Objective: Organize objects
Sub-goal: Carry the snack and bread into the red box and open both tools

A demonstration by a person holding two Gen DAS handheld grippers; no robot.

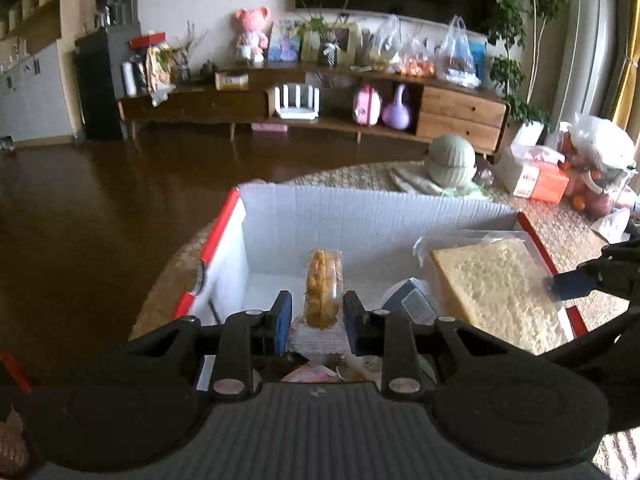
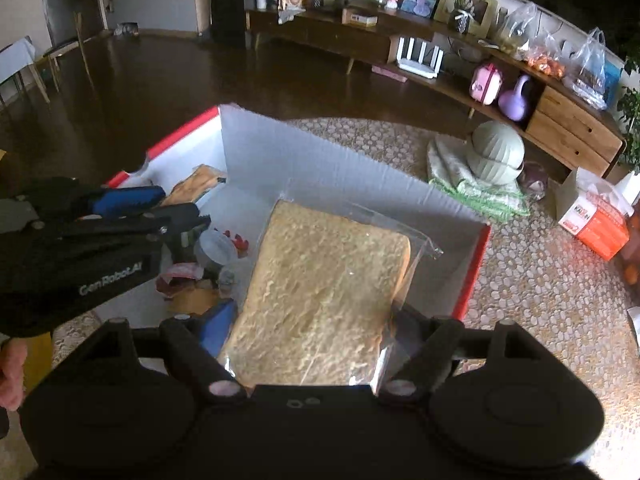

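Observation:
A white corrugated box (image 1: pixel 220 224) with a red rim sits on the rug. My left gripper (image 1: pixel 318 308) is inside it, shut on a clear snack pack (image 1: pixel 324 280) of orange-yellow pieces held upright. The right wrist view shows that gripper (image 2: pixel 184 206) low at the box's left side, with the pack (image 2: pixel 198 184) sticking out past its tips. My right gripper (image 2: pixel 310 320) is shut on a bagged bread slice (image 2: pixel 328 288), held tilted over the right half of the box (image 2: pixel 180 128). In the left wrist view, the right gripper (image 1: pixel 568 286) pinches the bread bag (image 1: pixel 500 288) at its right edge.
The box floor holds a blue-grey carton (image 1: pixel 408 300), a foil-lidded cup (image 2: pixel 218 250) and loose wrappers (image 2: pixel 180 276). On the rug (image 2: pixel 540 280) beyond are a green ribbed ball (image 1: pixel 450 160) on cloth, an orange-white carton (image 1: pixel 536 178) and fruit bags (image 1: pixel 600 168). A hand (image 2: pixel 10 376) shows lower left.

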